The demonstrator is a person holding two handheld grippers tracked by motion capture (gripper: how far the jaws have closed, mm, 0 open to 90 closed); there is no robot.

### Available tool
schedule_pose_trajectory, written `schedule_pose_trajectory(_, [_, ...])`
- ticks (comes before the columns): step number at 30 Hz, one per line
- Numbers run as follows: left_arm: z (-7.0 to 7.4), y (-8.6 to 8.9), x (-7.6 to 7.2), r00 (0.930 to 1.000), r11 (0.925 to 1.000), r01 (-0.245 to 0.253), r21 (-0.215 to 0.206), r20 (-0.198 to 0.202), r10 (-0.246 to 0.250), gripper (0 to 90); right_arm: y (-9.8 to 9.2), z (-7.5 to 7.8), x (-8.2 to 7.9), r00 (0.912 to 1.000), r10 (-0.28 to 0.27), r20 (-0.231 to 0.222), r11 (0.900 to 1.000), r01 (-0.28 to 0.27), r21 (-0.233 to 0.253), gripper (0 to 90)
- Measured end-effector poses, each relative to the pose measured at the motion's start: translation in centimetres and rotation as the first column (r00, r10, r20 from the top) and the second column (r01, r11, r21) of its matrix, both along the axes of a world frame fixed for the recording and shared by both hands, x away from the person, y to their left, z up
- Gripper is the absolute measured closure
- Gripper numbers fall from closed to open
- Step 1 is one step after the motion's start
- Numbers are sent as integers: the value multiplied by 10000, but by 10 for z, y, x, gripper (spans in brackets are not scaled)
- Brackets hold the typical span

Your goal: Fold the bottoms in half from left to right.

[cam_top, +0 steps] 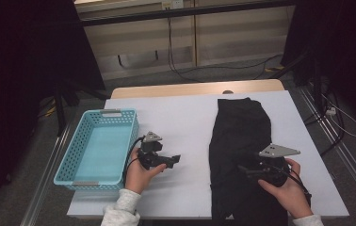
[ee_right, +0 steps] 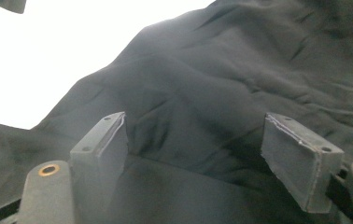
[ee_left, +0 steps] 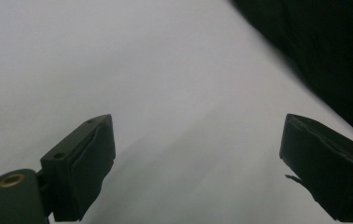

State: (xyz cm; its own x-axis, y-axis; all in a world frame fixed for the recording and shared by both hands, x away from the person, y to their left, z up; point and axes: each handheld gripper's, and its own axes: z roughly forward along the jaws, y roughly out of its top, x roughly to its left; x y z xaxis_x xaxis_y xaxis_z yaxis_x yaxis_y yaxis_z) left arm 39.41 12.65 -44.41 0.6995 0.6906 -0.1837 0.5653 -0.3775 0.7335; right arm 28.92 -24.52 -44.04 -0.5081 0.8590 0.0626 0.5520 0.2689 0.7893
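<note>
A black garment (cam_top: pixel 239 141) lies spread lengthwise on the right half of the white counter (cam_top: pixel 185 117), running from near the far edge down to the near edge, where it hangs slightly over. The right tongs (cam_top: pixel 243 170), held in the person's right hand (cam_top: pixel 287 188), hover over the lower part of this garment, pointing left across the cloth. In the right gripper view the tongs (ee_right: pixel 195 154) stand wide open, both jaws apart with rumpled black fabric (ee_right: pixel 240 84) lying between and beyond them; whether the jaw tips touch the cloth cannot be told, and nothing is pinched. The left tongs (cam_top: pixel 175 159), held in the left hand (cam_top: pixel 138 174), sit over bare counter between a light blue perforated basket (cam_top: pixel 98 146) and the garment, pointing right toward the cloth. In the left gripper view these tongs (ee_left: pixel 198 158) are likewise wide open and hold nothing, with white counter surface (ee_left: pixel 118 70) below them and the garment's dark edge (ee_left: pixel 324 46) at the upper right, well apart from the jaws. The basket stands at the counter's left edge.
</note>
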Motion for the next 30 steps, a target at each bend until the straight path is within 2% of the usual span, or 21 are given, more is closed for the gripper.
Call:
schedule_pose_trajectory(6, [-2, -1, 0, 9999, 10000, 41, 90, -99, -40, 105, 3, 2, -1, 9990, 445, 63, 9989, -446, 155, 334])
schedule_pose_trajectory(9, [-3, -1, -1, 9999, 10000, 7, 95, -116, -6, 104, 9, 0, -2, 9978, 657, -67, 9978, -656, 78, 336])
schedule_pose_trajectory(15, [-2, -1, -3, 10000, 10000, 6, 56, -67, -6, 105, 24, -9, -3, 9920, 1145, -530, 9924, -1166, -390, 431])
schedule_pose_trajectory(17, [-1, 0, -3, 10000, 10000, 31, 88, -70, -30, 105, 29, -15, -4, 9868, 1368, -862, 9866, -1435, -773, 556])
schedule_pose_trajectory(18, [-1, 0, -3, 10000, 10000, 4, 73, -55, -3, 105, 30, -16, -4, 9858, 1425, -882, 9851, -1500, -842, 614])
schedule_pose_trajectory(19, [0, 0, -3, 10000, 10000, 6, 75, -41, -6, 105, 30, -16, -5, 9851, 1458, -913, 9858, -1525, -709, 725])
schedule_pose_trajectory(21, [0, 1, -4, 10000, 10000, 33, 57, -40, -33, 104, 27, -13, -5, 9821, 1582, -1025, 9845, -1649, -606, 850])
schedule_pose_trajectory(22, [0, 2, -4, 10000, 10000, 35, 69, -44, -35, 104, 25, -12, -5, 9797, 1673, -1100, 9842, -1726, -403, 879])
schedule_pose_trajectory(25, [1, 2, -5, 10000, 10000, 30, 47, -26, -30, 104, 20, -11, -7, 9793, 1656, -1161, 9851, -1698, -275, 893])
schedule_pose_trajectory(30, [2, 1, -5, 10000, 10000, 57, 1, -7, -57, 104, 10, -4, -17, 9839, 1544, -904, 9875, -1567, -189, 896])
